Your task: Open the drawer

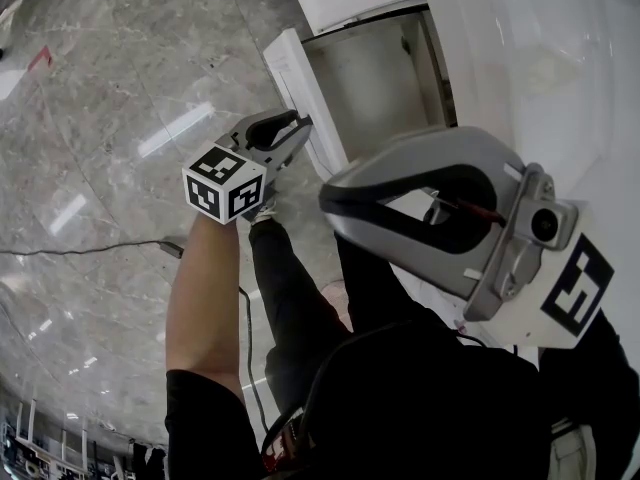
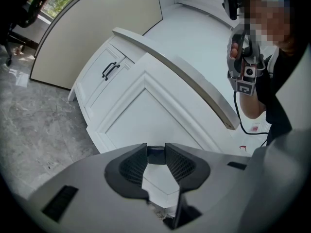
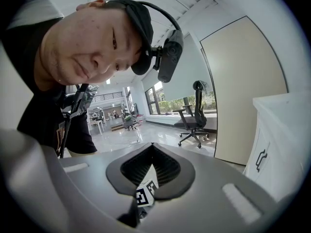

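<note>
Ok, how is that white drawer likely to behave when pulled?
The drawer front is a thick framed panel, so it is probably stiff and should not flex under a pull. The drawer box shows nothing inside, so it is likely light for its size.

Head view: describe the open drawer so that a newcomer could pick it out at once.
Find the white counter at the right. From under it the drawer juts toward the marble floor. It alone stands pulled out, inside showing, its front at the left gripper.
</note>
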Available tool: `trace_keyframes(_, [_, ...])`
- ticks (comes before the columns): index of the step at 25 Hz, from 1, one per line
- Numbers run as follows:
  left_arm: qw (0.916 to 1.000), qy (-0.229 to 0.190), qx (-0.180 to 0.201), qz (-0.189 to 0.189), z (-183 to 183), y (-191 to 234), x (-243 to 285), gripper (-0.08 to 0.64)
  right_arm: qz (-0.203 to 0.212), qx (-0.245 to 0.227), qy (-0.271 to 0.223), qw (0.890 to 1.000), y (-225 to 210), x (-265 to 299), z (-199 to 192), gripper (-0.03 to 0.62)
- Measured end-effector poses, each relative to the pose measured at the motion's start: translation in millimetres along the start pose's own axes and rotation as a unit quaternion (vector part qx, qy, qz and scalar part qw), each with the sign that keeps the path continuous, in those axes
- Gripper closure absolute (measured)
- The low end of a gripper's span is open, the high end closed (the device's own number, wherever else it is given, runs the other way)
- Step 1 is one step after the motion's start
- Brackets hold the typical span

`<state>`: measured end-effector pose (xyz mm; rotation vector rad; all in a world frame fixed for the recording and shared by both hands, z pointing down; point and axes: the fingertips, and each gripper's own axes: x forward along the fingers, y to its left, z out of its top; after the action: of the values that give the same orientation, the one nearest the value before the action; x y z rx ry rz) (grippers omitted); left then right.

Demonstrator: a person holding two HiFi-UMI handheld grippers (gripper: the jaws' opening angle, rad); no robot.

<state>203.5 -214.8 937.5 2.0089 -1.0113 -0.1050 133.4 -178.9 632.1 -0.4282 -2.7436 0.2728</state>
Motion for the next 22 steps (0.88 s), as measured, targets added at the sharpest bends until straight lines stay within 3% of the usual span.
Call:
trace_keyframes(17, [1.0000,0.000,-0.007,-0.006,-1.7,-1.4,-5.8,0.446,0.004,-0.008,0.002,1.000,7.7,14.2,6.3,0.598])
trace_keyframes(19, [0.9999,-0.002,-0.004,-0.010,-2.8,-3.9,-10.5,0.463,0.003,-0.008,0.002,1.000,7.8,14.9,6.5,0.598])
trace_keyframes(21, [0.9999,-0.001,0.002,-0.010,-6.8,-5.8,-18.2,0.564,0.002,-0.007,0.002,1.000,8.3,15.9,6.6,0.598])
trace_keyframes(22, [1.0000,0.001,0.001,-0.007,-10.2,-4.9,-22.6,0.563,0.002,-0.007,0.003,1.000,8.7,16.5,6.6,0.598])
